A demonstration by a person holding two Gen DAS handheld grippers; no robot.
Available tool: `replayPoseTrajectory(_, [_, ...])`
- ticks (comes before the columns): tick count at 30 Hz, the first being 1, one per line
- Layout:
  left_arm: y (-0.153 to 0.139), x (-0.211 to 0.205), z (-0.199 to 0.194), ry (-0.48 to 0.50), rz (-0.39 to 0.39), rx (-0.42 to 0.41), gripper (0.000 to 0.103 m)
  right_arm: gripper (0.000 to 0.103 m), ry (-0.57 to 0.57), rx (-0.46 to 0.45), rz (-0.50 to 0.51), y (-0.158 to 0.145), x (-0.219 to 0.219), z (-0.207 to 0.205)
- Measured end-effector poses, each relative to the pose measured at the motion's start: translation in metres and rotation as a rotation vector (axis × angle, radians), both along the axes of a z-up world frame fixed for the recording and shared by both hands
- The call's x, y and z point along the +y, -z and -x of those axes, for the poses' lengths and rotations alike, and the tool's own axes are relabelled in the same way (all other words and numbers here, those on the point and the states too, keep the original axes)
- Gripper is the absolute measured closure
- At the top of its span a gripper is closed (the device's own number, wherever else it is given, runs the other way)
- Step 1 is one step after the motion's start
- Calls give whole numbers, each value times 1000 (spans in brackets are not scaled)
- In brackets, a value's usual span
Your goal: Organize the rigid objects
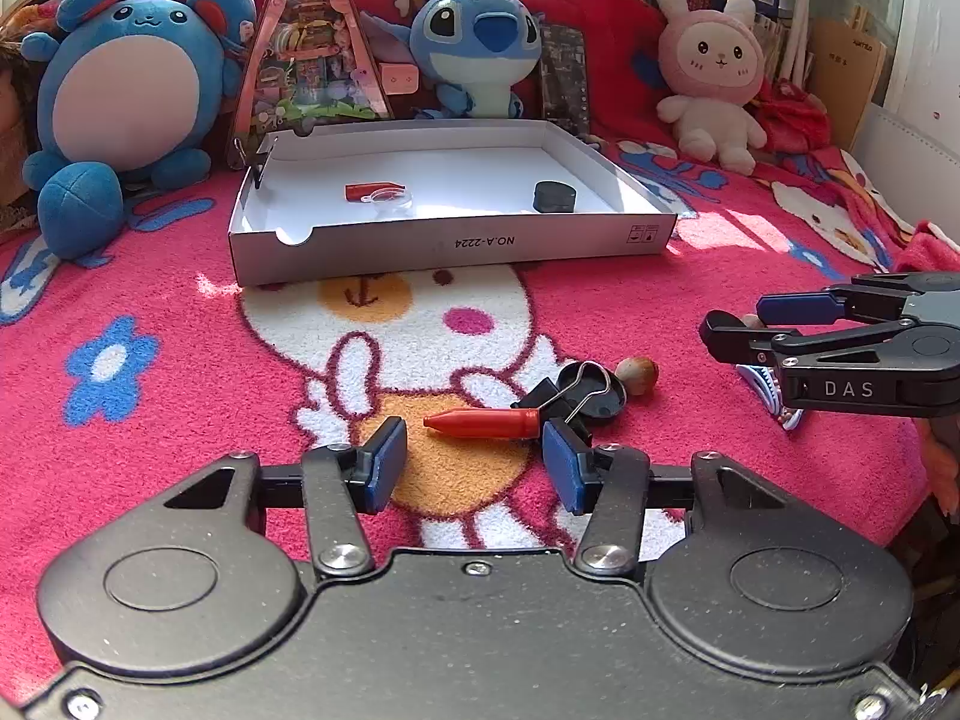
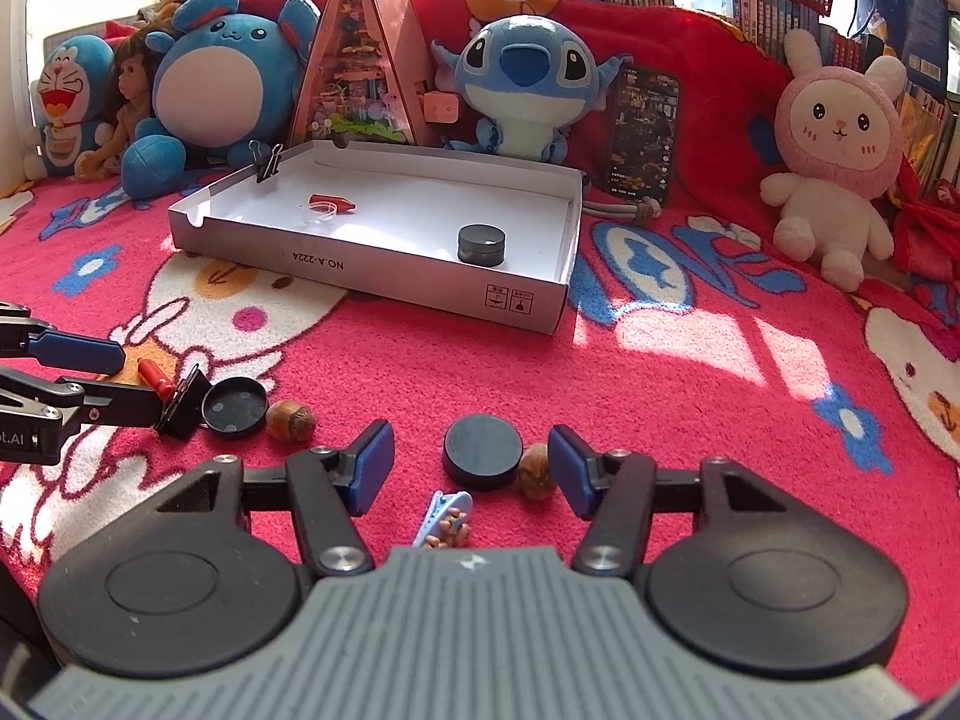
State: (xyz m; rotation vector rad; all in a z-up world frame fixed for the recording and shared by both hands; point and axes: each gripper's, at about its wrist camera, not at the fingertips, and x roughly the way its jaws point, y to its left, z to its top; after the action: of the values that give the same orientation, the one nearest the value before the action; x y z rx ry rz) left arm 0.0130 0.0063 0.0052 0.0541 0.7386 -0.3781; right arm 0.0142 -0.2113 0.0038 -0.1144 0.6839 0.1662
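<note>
The left gripper (image 1: 474,459) fingers stand partly apart, gripping nothing, straddling a red bullet-shaped plastic crayon (image 1: 483,423) lying crosswise on the pink cartoon blanket (image 1: 180,420), tip pointing left. The right gripper (image 2: 471,468) fingers, similarly parted, flank a black round puck (image 2: 482,452).

Bare blanket (image 2: 690,396) lies open before the box (image 2: 384,270).
</note>
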Motion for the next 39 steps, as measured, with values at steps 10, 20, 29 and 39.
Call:
replayPoseTrajectory(10, [3,-8,-3,-8,-25,-34,58,43,-11,-7,18,5,6,-6])
replayPoseTrajectory(20, [4,-3,-7,-46,-7,-18,87,51,-41,15,-17,6,12,-10])
replayPoseTrajectory(29, [4,3,-11,-92,-7,-26,86,59,-3,36,-18,11,8,-12])
replayPoseTrajectory(39, [4,-17,-7,-73,7,-50,63,71,-6,53,-70,12,10,-11])
